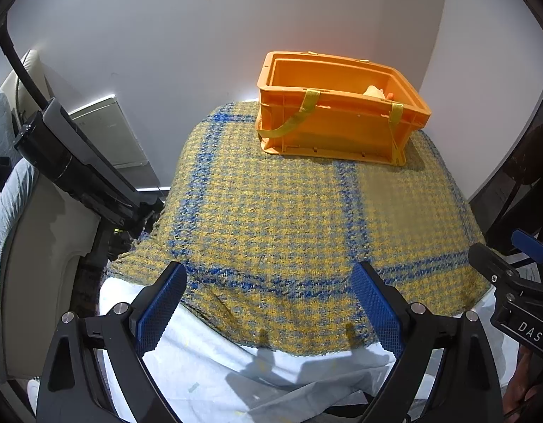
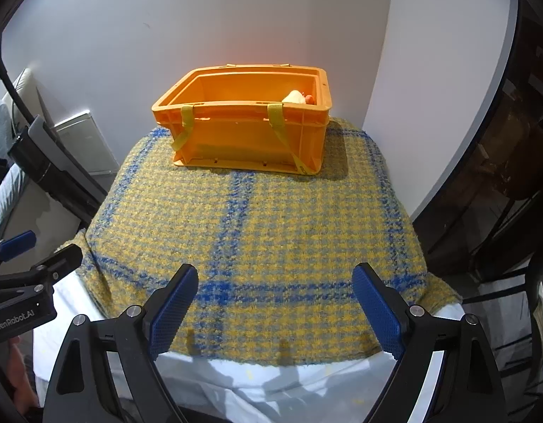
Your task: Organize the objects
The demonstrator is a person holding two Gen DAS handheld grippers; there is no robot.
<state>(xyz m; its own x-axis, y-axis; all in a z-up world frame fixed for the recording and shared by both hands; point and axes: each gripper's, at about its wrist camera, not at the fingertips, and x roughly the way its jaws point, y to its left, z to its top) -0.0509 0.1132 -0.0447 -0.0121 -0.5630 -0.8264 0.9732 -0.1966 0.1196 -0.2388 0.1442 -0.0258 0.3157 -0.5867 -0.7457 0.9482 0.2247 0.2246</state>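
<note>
An orange plastic crate (image 1: 336,125) with yellow straps stands at the far end of a table covered by a yellow and blue checked cloth (image 1: 271,218). It also shows in the right wrist view (image 2: 250,134). A pale object (image 2: 294,97) with a small orange-red piece beside it lies in the crate's right corner, mostly hidden by the wall. My left gripper (image 1: 269,275) is open and empty over the near table edge. My right gripper (image 2: 275,276) is open and empty, level with it; it shows at the right edge of the left wrist view (image 1: 507,253).
A white sheet (image 1: 236,370) hangs below the cloth at the near edge. A cream chair (image 1: 35,246) and a black device (image 1: 70,162) stand to the left. A white wall is close behind the crate. Dark furniture (image 2: 500,162) stands to the right.
</note>
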